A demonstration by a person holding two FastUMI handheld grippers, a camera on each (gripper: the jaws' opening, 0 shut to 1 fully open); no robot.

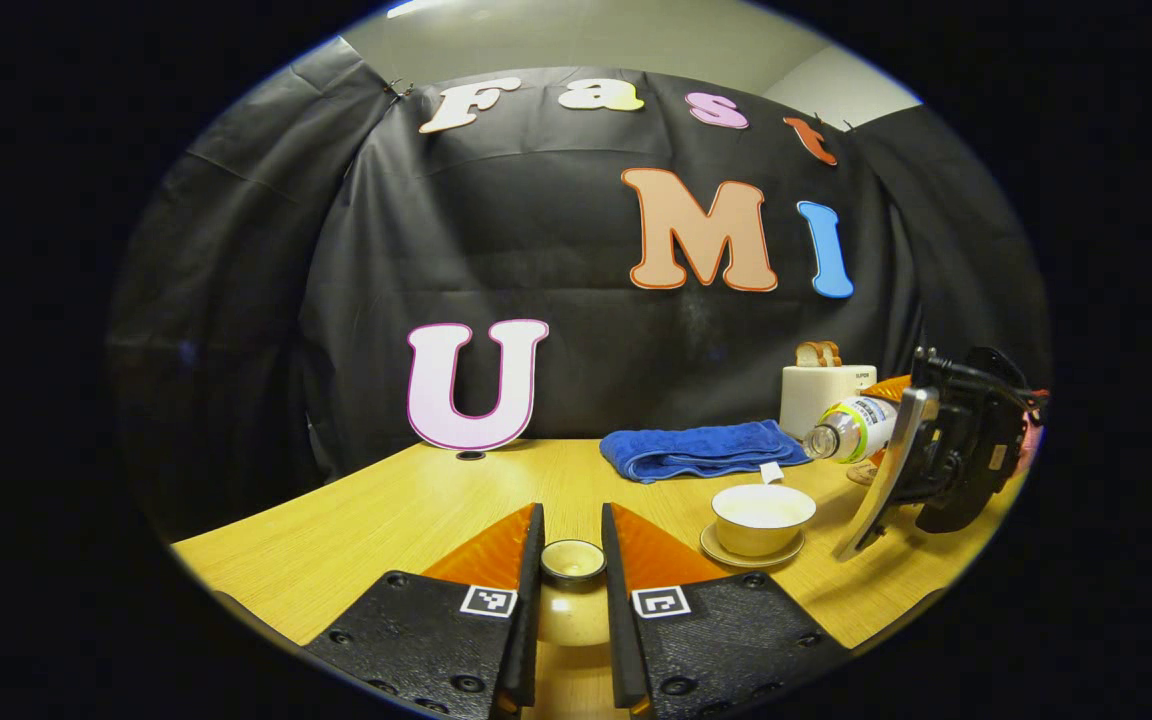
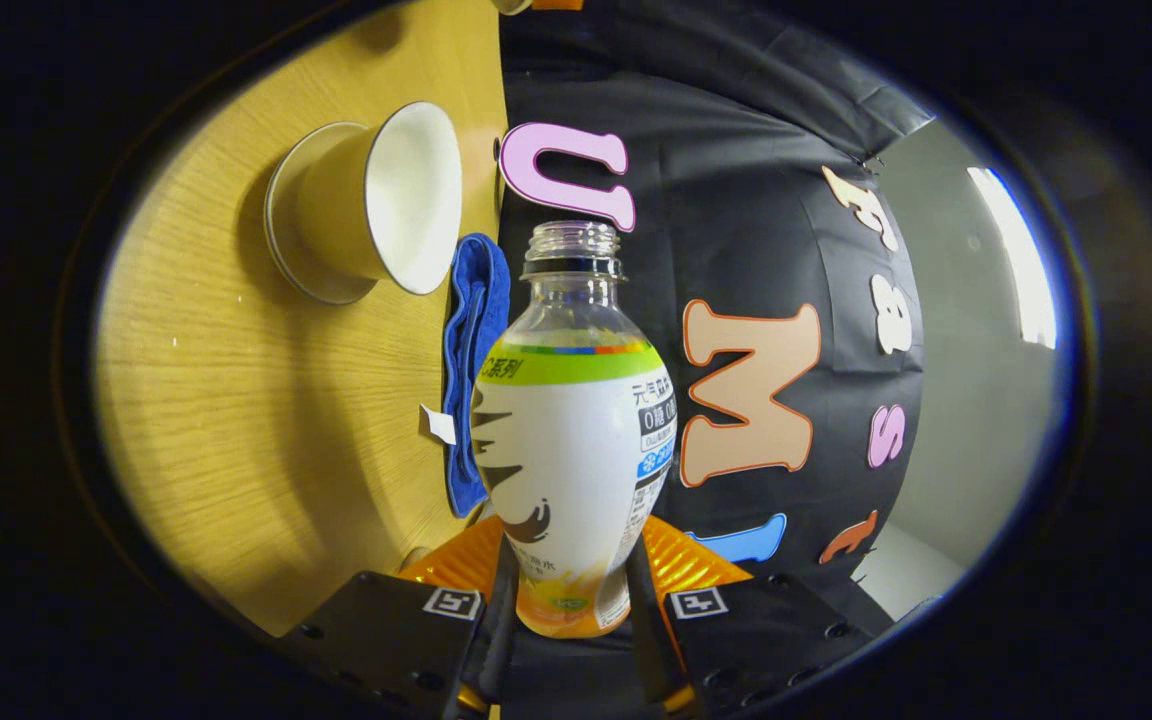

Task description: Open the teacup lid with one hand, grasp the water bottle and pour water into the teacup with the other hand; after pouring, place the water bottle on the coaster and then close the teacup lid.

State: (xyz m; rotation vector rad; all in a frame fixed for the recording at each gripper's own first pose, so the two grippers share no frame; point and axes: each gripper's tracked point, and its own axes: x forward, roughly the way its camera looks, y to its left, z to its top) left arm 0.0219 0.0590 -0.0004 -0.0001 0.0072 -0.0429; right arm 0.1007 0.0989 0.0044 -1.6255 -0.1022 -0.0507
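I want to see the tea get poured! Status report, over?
Left gripper shut on teacup lid, held clear. Right gripper shut on water bottle, tipped sideways toward open teacup. No water visible yet. Blue towel behind, not blocking.

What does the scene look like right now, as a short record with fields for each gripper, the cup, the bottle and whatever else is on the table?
left gripper: shut on teacup lid, held clear of the cup
right gripper: shut on water bottle
water bottle: uncapped, tipped on its side, mouth toward the cup
teacup: open, on its saucer
table: blue towel, toaster holding bread
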